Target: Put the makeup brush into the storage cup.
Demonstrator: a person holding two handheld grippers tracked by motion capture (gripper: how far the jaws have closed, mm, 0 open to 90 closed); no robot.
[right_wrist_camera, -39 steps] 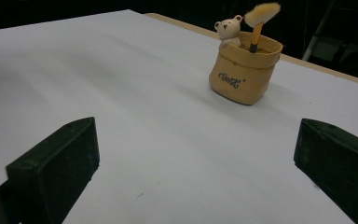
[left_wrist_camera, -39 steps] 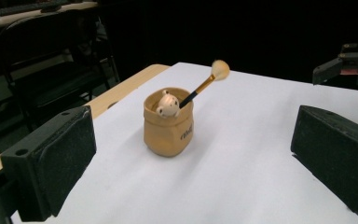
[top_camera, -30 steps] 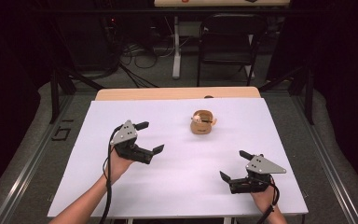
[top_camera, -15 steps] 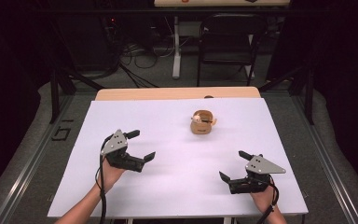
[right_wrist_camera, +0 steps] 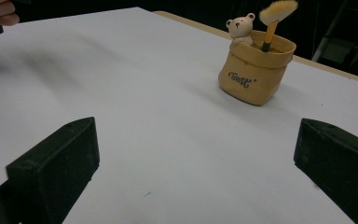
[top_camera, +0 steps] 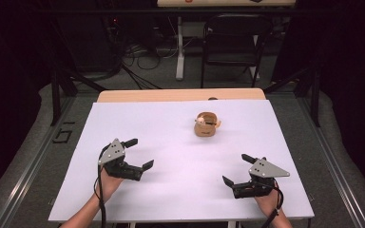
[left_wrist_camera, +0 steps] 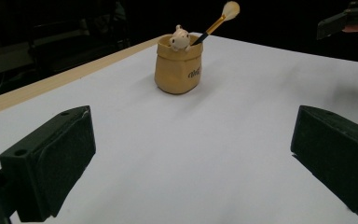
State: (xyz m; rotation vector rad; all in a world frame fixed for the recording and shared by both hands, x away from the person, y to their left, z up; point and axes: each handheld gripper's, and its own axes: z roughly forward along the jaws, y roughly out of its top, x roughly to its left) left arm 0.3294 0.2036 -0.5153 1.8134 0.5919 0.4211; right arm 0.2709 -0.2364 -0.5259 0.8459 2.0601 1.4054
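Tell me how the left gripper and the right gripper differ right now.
The left gripper sits farther up the table, nearer the tan pot; the right gripper rests by the near edge. The left gripper's grey plate tilts steeply; the right gripper's lies flatter. Both are open, empty and hand-held.

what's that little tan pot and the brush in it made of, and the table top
Pot: looks like glazed ceramic moulded as a sack, going by its smooth sheen, rolled rim and moulded bear; resin is possible. Brush: soft fluffy pale bristles on a smooth yellowish handle, wood or plastic, hard to tell. Table: a matte white sheet, with a light wood-look edge bare at the far side.
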